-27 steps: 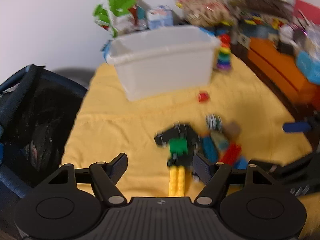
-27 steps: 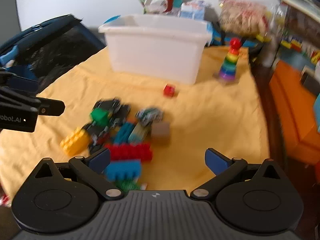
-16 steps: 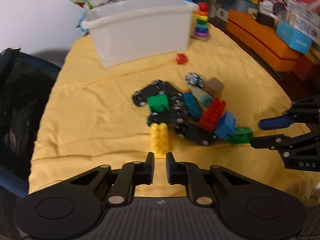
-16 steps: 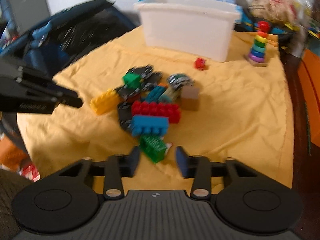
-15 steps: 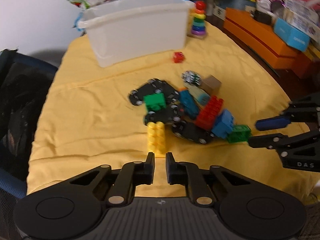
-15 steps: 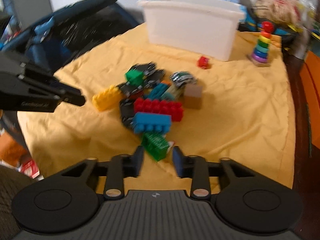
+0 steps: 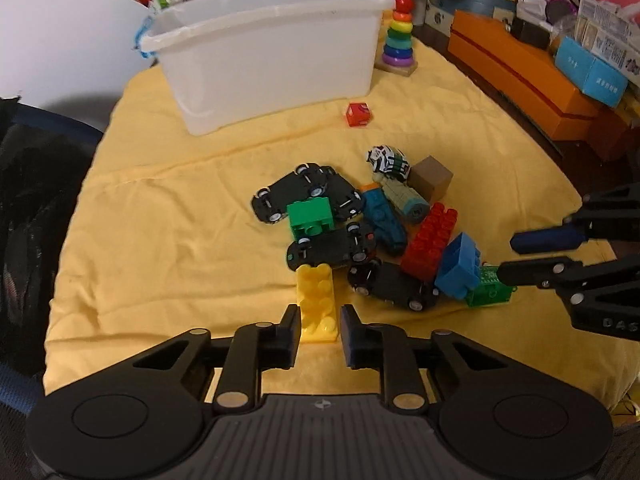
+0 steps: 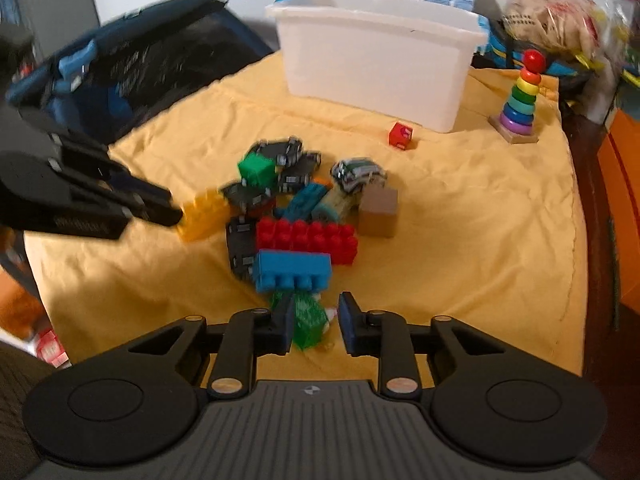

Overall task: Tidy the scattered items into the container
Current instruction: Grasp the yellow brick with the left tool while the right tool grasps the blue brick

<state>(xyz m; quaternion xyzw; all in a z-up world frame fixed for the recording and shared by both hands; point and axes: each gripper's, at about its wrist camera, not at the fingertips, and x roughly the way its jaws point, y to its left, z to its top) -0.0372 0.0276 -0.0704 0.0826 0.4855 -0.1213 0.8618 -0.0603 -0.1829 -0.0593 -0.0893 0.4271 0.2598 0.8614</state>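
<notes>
A pile of toys lies on the yellow cloth (image 7: 160, 240): a yellow brick (image 7: 318, 300), a green brick (image 7: 311, 216), black cars (image 7: 304, 192), a red brick (image 7: 430, 240), a blue brick (image 7: 460, 266) and a dark green brick (image 8: 308, 320). My left gripper (image 7: 320, 330) stands around the near end of the yellow brick, fingers close to its sides. My right gripper (image 8: 314, 326) stands around the dark green brick, with a gap on its right side. The white bin (image 7: 264, 56) stands behind the pile.
A small red cube (image 7: 359, 115), a brown block (image 7: 431, 180) and a rainbow ring stacker (image 7: 398, 36) sit on the cloth. A dark mesh bag (image 7: 28, 208) lies at the left. Orange boxes (image 7: 520, 76) and clutter line the right.
Both grippers have moved forward, and each now has a brick between its fingers. The left one's fingers have spread a little around the yellow brick.
</notes>
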